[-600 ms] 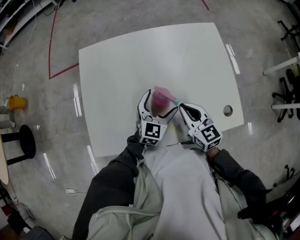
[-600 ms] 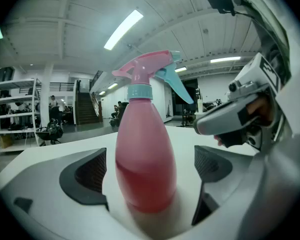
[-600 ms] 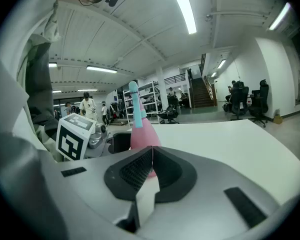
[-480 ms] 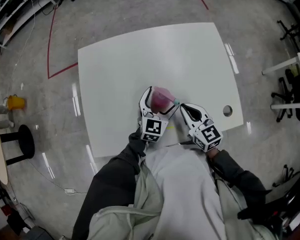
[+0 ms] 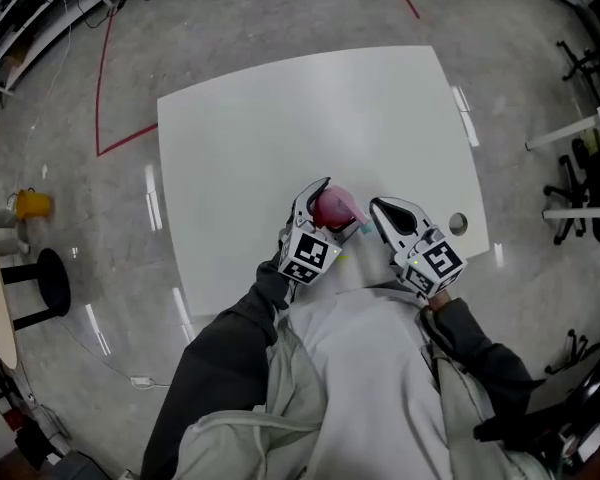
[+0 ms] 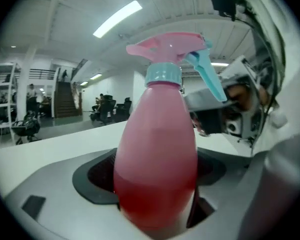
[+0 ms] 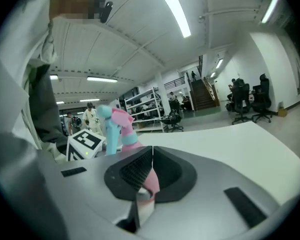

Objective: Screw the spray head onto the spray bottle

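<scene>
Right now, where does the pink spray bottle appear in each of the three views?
Head view: the spray bottle is near the centre of the picture.
Left gripper view: it fills the middle, spray head at the top.
Right gripper view: it is left of centre, behind the closed jaws.
Shared landmark: the white table.

Pink and teal stood out against white and grey.
The spray bottle was translucent pink, deeper red-pink in its lower part. Its spray head was pale pink, with a teal collar and a teal trigger. The table was plain white and the floor glossy grey with red lines. The marker cubes bore black-and-white squares.
</scene>
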Motion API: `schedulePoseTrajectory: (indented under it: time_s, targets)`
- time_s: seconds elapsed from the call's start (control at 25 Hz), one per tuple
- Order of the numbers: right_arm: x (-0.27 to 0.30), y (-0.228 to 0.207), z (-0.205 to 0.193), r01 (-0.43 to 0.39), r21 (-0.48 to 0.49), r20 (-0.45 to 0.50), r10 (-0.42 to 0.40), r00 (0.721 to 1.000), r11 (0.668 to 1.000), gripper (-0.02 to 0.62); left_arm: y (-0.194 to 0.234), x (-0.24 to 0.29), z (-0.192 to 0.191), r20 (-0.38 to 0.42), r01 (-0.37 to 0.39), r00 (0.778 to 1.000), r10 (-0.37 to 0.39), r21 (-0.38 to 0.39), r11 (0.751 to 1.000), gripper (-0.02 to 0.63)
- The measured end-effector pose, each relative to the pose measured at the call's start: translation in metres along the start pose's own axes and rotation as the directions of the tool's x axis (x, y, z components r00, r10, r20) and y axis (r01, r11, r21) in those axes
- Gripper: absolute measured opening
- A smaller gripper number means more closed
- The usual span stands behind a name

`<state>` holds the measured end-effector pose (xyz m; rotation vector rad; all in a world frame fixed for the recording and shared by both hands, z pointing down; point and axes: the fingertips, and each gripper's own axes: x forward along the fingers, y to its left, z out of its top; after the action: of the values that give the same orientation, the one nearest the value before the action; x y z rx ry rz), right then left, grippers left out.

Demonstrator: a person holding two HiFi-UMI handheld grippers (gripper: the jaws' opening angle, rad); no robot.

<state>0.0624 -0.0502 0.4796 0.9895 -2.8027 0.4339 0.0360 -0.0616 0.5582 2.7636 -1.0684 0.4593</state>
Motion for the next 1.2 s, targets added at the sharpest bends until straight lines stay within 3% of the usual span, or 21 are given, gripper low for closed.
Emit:
schedulePoseTrajectory:
  time_s: [0.08,0.2,0.36,0.52,0.72,0.88,1.04,1.2]
  targets:
    - [-0.001,0.007,0.026,-0.091,-0.008,0.023,0.092,0.996,0.996,-0.003,-0.020,-0.014,0.013,0.003,0.121,0.993,-0.121,0.023,0.992,0.436]
    - [-0.008,0.027,0.061,-0.224,-0.078,0.047,0.228,0.972,0.971,-0.003,-0.042,-0.044,0.052,0.061,0.288,0.957,-0.285,-0.048,0.957,0.436]
    - [-0.020,0.052,0.093,-0.293,-0.188,0.070,0.310,0.948,0.938,-0.003,-0.053,-0.070,0.097,0.106,0.420,0.906,-0.410,-0.102,0.902,0.436]
    - [-0.024,0.079,0.110,-0.364,-0.185,0.087,0.385,0.919,0.913,-0.001,-0.051,-0.077,0.119,0.098,0.460,0.887,-0.452,-0.090,0.883,0.436]
    - [-0.021,0.098,0.121,-0.425,-0.186,0.070,0.444,0.893,0.886,0.108,-0.050,-0.085,0.122,0.045,0.475,0.880,-0.473,-0.081,0.876,0.436]
    - [-0.028,0.112,0.133,-0.503,-0.192,0.051,0.521,0.852,0.843,0.124,-0.058,-0.087,0.111,-0.035,0.489,0.871,-0.490,-0.039,0.871,0.436]
    - [-0.018,0.131,0.119,-0.573,-0.264,-0.106,0.567,0.817,0.776,0.173,-0.068,-0.093,0.101,-0.119,0.539,0.837,-0.535,0.003,0.842,0.436]
    - [-0.018,0.136,0.125,-0.597,-0.252,-0.060,0.604,0.795,0.761,0.193,-0.075,-0.090,0.103,-0.140,0.561,0.820,-0.554,0.007,0.828,0.434]
